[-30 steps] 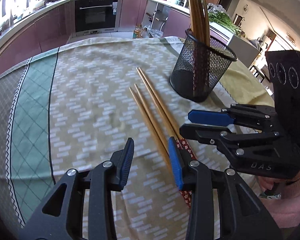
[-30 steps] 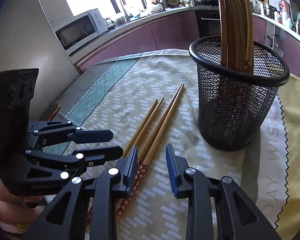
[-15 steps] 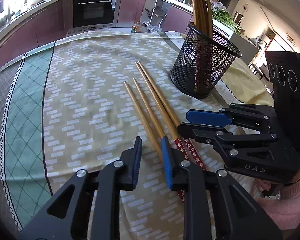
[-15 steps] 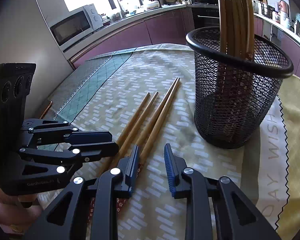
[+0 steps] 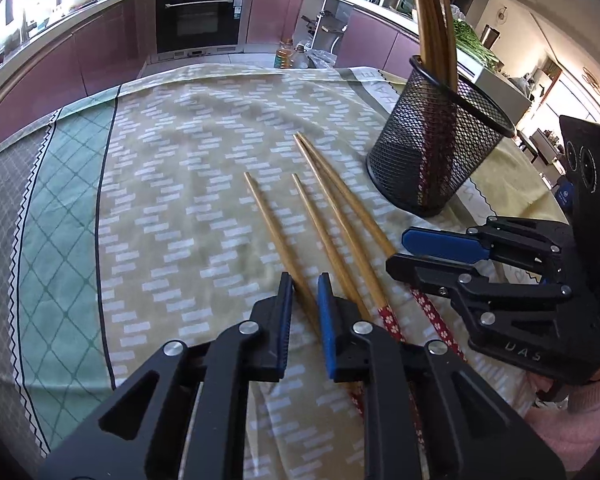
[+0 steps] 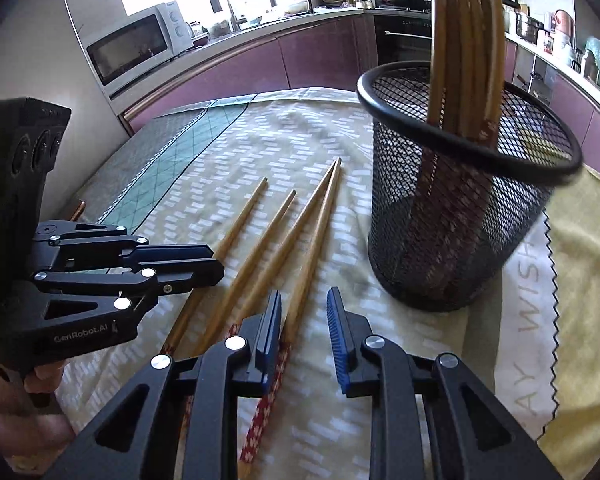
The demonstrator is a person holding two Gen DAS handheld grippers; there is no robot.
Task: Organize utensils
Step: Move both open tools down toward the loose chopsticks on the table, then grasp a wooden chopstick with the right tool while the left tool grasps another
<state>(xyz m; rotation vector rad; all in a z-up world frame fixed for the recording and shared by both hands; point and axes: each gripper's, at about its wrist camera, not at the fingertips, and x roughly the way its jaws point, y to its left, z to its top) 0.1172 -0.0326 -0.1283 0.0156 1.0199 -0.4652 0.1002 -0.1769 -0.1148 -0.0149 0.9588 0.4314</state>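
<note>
Left wrist view shows a big counter with a patterned cloth (image 5: 180,200) spread over it, yellow in the middle and green at one side. A kitchen with purple cupboards and an oven (image 5: 198,20) runs along behind.

On the cloth stands a black mesh cup (image 5: 432,160), upright, off to the right. A bunch of wooden sticks (image 5: 436,20) stands in it, leaning on the rim.

Next come the two black tools with blue pads. The left gripper (image 5: 302,284) points down at the cloth. Its jaws have just been closing. They are now close together, one on each side of the leftmost chopstick (image 5: 268,216), with a thin gap showing beside the stick, so it is not pinched. The right gripper (image 5: 396,250) is just beside it, low over the red ends of the sticks. A pink sleeve (image 5: 580,440) shows behind it.

Right wrist view shows the right gripper's jaws a bit spread. The rightmost chopstick (image 6: 320,232) lies between them, close by the left pad, and the other pad is clear of it. A hand (image 6: 20,400) holds the left gripper from below.

Smallest of all are the four chopsticks (image 6: 268,240) – they lie flat on the cloth, side by side, near the mesh cup and not touching it. Their thin tips point away from the jaws. Their red flowery ends lie under the jaws. The right two touch at the tips; the left two lie a little apart.
</note>
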